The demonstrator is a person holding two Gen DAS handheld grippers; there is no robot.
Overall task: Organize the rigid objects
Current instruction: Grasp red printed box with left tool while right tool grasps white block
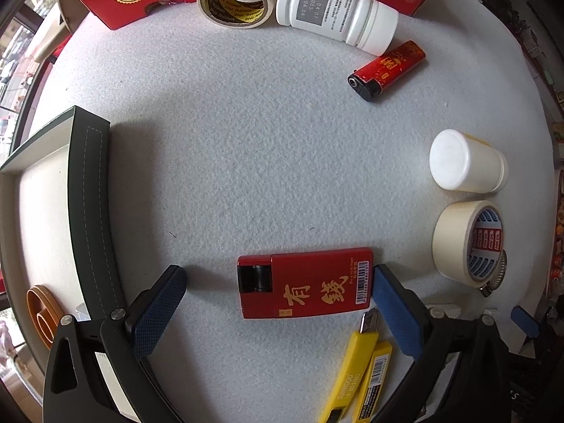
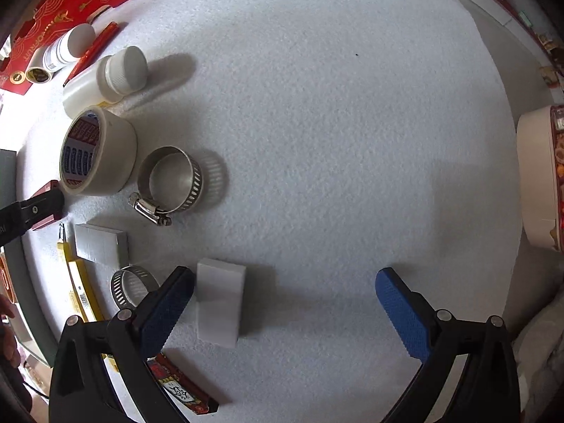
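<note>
Left tool (image 1: 278, 301) spread wide, straddling the red flat lighter (image 1: 306, 286) on the grey worktop (image 1: 246, 141); right pad touching its barcode end, left pad well clear. Dark tray (image 1: 90, 211) at left, yellow utility knives (image 1: 356, 373) near right, masking tape roll (image 1: 465, 243) further right. Right tool (image 2: 285, 303) also spread, gripping nothing; white foam block (image 2: 220, 303) just beside its left finger, large hose clamp (image 2: 172, 183) beyond.

Black jaws arms, blue cross-hatched pads (image 1: 158, 312), silver pivot screws (image 1: 117, 314)
</note>
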